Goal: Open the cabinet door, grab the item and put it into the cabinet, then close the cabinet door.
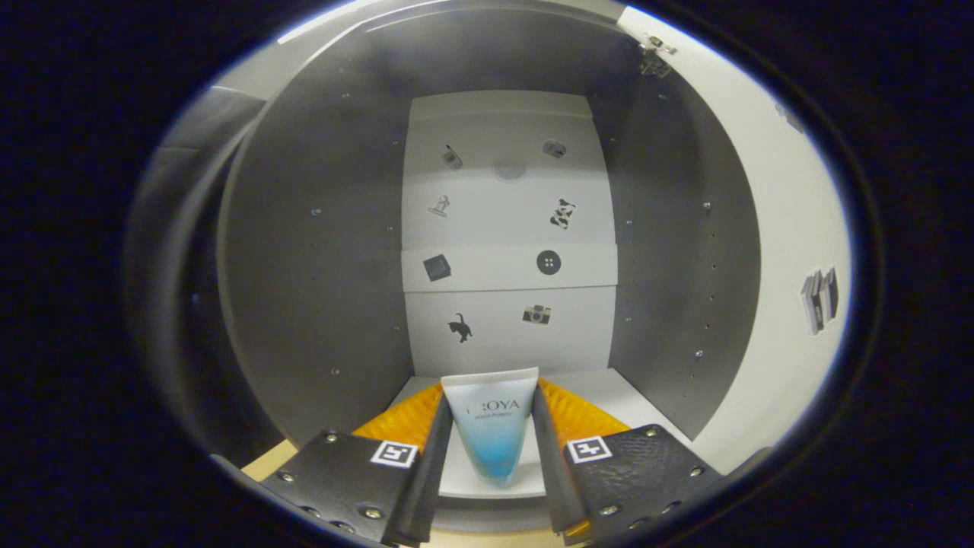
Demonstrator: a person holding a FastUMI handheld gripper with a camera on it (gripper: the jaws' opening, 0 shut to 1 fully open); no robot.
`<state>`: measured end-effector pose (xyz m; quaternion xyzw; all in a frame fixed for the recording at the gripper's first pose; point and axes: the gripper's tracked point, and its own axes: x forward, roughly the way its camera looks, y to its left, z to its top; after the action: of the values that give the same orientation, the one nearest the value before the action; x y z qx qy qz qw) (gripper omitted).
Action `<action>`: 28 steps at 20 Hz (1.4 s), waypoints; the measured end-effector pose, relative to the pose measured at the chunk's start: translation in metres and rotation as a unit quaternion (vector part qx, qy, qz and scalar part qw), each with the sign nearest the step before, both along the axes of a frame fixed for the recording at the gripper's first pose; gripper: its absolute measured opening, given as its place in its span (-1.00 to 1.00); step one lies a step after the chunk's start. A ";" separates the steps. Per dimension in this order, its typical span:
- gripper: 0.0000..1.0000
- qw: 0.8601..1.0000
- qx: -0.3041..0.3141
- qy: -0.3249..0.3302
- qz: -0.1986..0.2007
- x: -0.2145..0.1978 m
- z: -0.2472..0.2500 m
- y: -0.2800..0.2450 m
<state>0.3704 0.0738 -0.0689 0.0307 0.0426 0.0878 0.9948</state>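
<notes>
Gripper is clamping the tube between both fingers, jaws narrowed onto its sides. Tube is hanging cap-down just above the cabinet floor, inside the open cabinet; door swung right.

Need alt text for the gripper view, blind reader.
The gripper holds a blue-and-white tube between both fingers, in front of the open cabinet. Small picture stickers dot its white back panel; the open door stands beside it.

White-to-blue tube, seemingly grey cabinet walls
</notes>
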 end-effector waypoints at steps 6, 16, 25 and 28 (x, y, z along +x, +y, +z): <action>0.14 1.000 -0.001 0.012 -0.016 0.030 -0.017 -0.007; 0.28 0.998 0.036 0.034 -0.028 0.044 -0.022 -0.015; 0.79 0.999 0.025 0.027 -0.026 0.019 -0.013 -0.015; 0.81 0.999 0.014 0.021 -0.024 -0.010 -0.003 -0.014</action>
<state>0.3599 0.0599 -0.0724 0.0471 0.0613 0.0643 0.9949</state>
